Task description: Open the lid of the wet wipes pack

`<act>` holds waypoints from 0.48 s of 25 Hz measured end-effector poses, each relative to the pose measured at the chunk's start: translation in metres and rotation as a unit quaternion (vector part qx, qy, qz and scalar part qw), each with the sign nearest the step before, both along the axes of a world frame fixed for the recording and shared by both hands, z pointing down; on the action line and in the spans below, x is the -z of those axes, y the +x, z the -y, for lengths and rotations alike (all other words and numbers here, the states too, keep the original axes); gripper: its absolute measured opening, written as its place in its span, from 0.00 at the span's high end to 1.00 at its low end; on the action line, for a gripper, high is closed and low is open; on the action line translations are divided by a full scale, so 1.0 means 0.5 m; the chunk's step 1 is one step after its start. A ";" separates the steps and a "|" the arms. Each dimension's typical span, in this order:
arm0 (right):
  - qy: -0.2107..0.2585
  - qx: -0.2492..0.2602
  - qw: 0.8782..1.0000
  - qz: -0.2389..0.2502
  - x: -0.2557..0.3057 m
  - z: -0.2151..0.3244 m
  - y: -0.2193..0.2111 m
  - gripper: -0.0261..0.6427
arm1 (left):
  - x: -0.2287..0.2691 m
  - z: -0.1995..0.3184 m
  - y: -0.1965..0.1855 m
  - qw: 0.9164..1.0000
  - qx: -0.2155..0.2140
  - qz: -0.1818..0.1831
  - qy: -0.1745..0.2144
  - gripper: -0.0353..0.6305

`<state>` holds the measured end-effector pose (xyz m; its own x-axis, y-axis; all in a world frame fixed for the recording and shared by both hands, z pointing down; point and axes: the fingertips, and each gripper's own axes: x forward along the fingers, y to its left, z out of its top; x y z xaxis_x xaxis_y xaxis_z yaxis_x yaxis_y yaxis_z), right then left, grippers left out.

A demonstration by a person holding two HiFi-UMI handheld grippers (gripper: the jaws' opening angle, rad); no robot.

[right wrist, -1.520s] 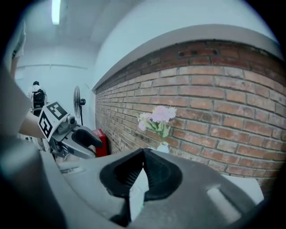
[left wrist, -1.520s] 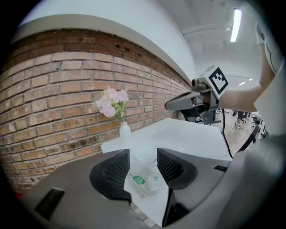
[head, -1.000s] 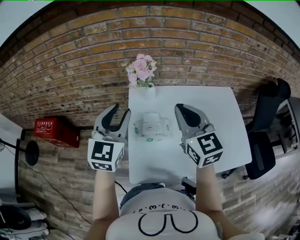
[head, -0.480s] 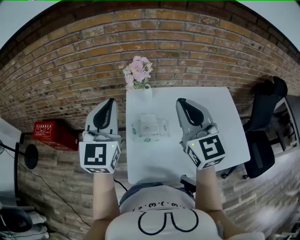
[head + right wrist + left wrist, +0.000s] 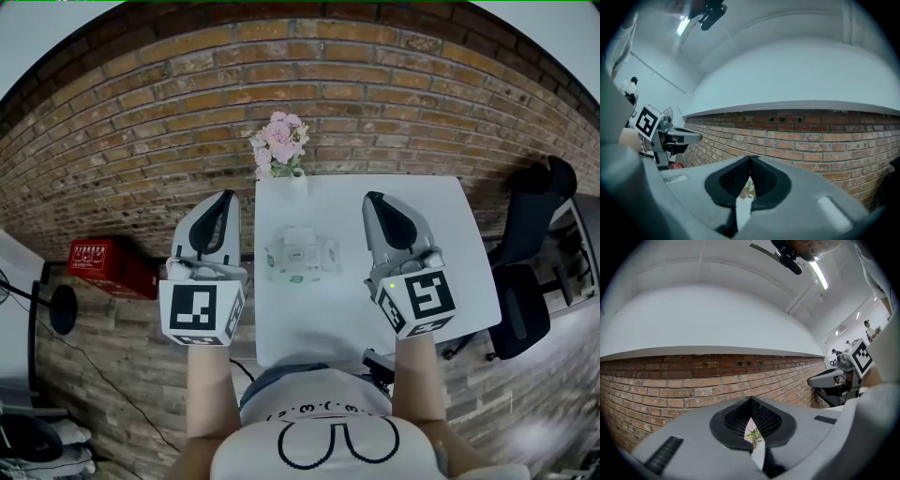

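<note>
Jaws together and empty, left gripper & right gripper hang level either side of the wipes pack on the table, prob. bracketing it; lid state too small to tell.

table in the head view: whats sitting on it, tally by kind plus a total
wet wipes pack: 1
vase of pink flowers: 1
total on the table: 2
</note>
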<state>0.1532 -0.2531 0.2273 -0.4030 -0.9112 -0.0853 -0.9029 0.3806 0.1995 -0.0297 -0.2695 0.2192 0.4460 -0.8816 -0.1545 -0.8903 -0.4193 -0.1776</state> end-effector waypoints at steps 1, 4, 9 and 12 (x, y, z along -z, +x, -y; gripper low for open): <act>0.000 -0.001 1.000 -0.003 -0.002 0.000 0.000 0.96 | -0.001 -0.001 0.001 1.000 0.000 0.001 -0.001 0.95; -0.004 -0.001 1.000 -0.008 -0.010 0.002 0.001 0.96 | -0.003 -0.003 0.002 1.000 0.001 0.002 -0.001 0.95; -0.015 0.003 1.000 -0.005 -0.017 0.011 0.003 0.96 | -0.005 0.003 -0.001 1.000 0.003 0.006 -0.003 0.95; -0.017 0.007 1.000 -0.008 -0.020 0.014 -0.001 0.96 | -0.008 0.007 -0.004 1.000 0.004 0.005 -0.005 0.95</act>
